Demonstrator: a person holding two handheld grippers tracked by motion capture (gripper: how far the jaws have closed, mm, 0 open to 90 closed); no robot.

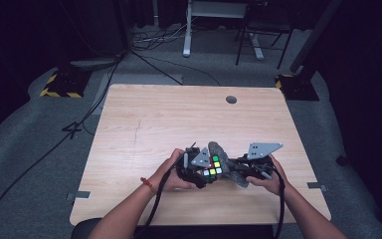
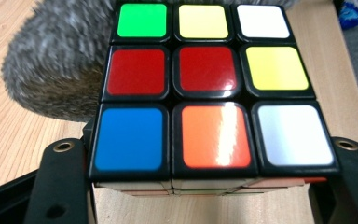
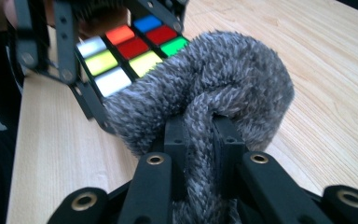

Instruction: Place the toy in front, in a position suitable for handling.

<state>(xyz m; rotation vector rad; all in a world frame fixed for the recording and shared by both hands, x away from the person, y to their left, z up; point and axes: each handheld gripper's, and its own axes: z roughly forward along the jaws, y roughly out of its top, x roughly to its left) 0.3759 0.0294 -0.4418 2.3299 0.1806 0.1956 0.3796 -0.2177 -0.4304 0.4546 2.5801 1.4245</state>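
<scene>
The cube (image 2: 213, 88) is a scrambled 3x3, top face showing green, yellow, white, two reds, yellow, blue, orange, white; it sits near the front edge of the wooden table (image 1: 144, 119), clamped between the left gripper (image 2: 213, 184) jaws, top face up; a fuzzy grey cloth (image 3: 205, 105) presses against its far side, running roughly front to back; the right gripper (image 3: 204, 140) jaws pinch a twisted bit of it; both hands low, forearms angling inward.
</scene>
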